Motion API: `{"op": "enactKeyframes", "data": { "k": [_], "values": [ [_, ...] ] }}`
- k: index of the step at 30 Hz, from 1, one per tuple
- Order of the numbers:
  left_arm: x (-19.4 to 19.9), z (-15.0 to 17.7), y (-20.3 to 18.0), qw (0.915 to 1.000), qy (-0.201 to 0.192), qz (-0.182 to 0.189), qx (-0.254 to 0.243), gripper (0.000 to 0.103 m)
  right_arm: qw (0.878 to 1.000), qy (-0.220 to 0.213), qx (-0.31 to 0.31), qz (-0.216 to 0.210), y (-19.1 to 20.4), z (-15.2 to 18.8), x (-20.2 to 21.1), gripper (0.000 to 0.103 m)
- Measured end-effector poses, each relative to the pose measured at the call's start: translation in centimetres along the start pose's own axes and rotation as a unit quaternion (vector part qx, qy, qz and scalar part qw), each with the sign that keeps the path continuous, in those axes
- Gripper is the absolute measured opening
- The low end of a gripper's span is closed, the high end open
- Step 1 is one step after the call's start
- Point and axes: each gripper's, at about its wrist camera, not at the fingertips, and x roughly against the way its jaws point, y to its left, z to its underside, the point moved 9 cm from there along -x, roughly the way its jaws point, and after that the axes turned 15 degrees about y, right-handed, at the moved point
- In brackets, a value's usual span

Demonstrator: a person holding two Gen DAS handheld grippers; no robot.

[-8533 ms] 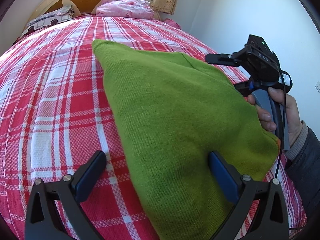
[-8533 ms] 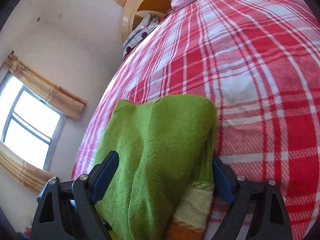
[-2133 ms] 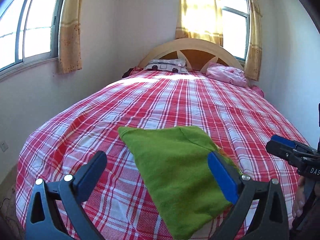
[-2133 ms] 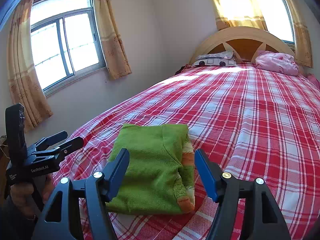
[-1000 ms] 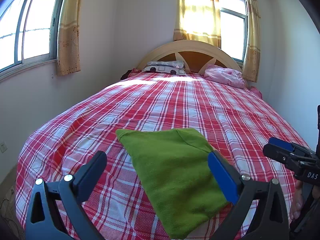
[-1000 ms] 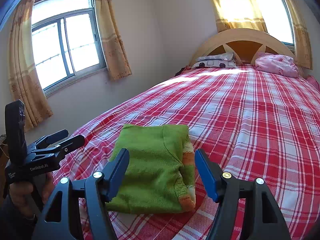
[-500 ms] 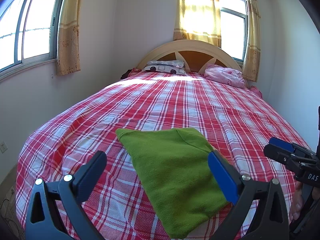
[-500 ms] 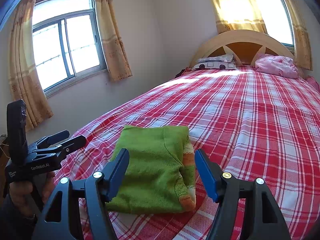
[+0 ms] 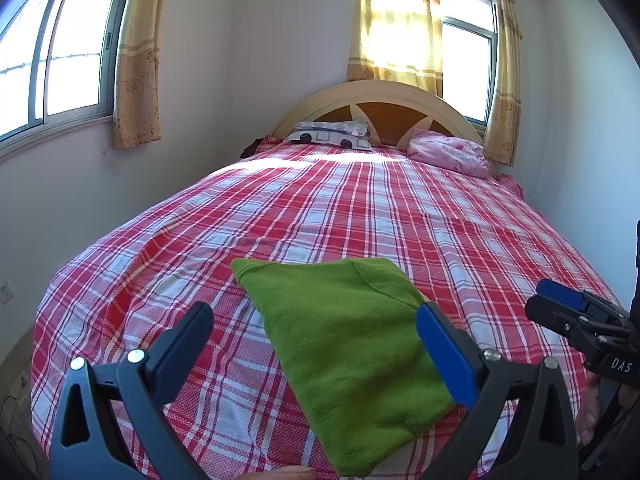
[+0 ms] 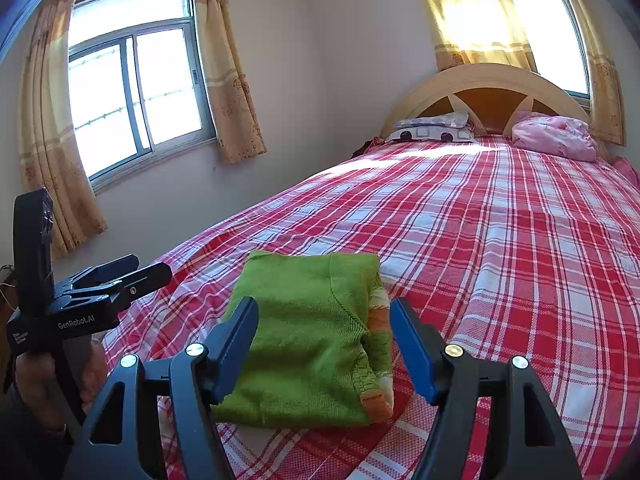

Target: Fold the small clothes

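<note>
A green knitted garment (image 9: 348, 344) lies folded into a compact rectangle near the foot of the bed; in the right wrist view the same garment (image 10: 308, 340) shows an orange and cream striped edge along its right side. My left gripper (image 9: 316, 328) hovers open above and short of it, nothing between its fingers. My right gripper (image 10: 324, 328) also stands open, its blue pads apart from the cloth. Each gripper appears in the other's view, held by a hand: the right one (image 9: 576, 316) at the right edge, the left one (image 10: 132, 272) at the left.
The bed (image 9: 360, 208) has a red and white plaid cover. A patterned pillow (image 9: 332, 136) and a pink bundle (image 9: 448, 152) lie by the curved headboard (image 9: 380, 100). Curtained windows are on the left and back walls, and a white wall runs close along the right.
</note>
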Motion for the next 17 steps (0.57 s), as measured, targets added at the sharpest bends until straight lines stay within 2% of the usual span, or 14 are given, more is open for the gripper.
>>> {"op": "enactKeyframes", "data": {
  "k": [11,17],
  "values": [
    [-0.6,0.0,1.3,0.9997,0.01,-0.017,0.012,0.103,1.0,0.009,0.01,-0.003,0.6,0.5,-0.6,0.069],
    [0.0,-0.1,1.5,0.9995,-0.008,-0.029,0.006,0.103,1.0,0.014,0.012,-0.005,0.8,0.7,-0.9,0.069]
  ]
}}
